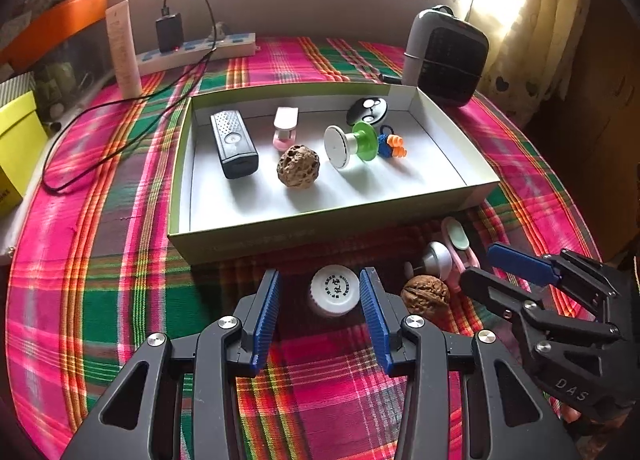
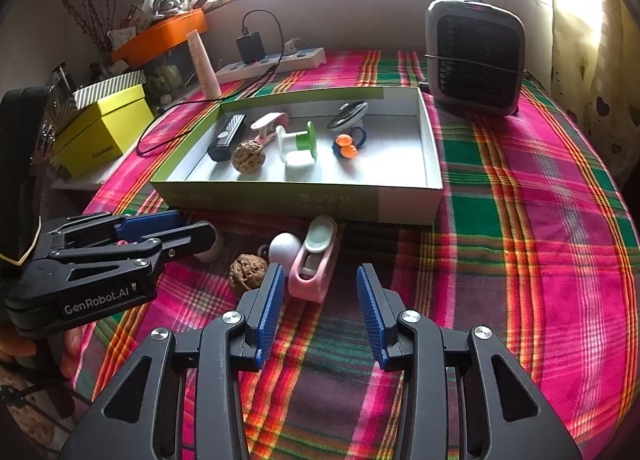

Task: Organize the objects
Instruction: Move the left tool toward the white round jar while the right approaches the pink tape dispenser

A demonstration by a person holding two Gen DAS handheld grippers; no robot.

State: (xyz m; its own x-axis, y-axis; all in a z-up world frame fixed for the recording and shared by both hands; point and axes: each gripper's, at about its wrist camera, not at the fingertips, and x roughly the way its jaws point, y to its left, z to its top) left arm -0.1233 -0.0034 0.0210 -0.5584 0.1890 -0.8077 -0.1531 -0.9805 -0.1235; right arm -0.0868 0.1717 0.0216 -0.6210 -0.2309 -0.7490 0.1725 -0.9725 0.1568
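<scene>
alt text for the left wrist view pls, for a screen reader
The left claw stands open around a white bottle cap on a plaid tablecloth, pads not touching it. Beside the cap lies a walnut, near the right claw. Behind, a shallow box holds small items.

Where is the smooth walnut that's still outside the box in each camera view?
Left wrist view: the walnut lies low and right of centre, beside the white bottle cap.
Right wrist view: the walnut lies left of centre, just beyond the right gripper's left finger.
Shared landmark: the pink clip beside it.
</scene>
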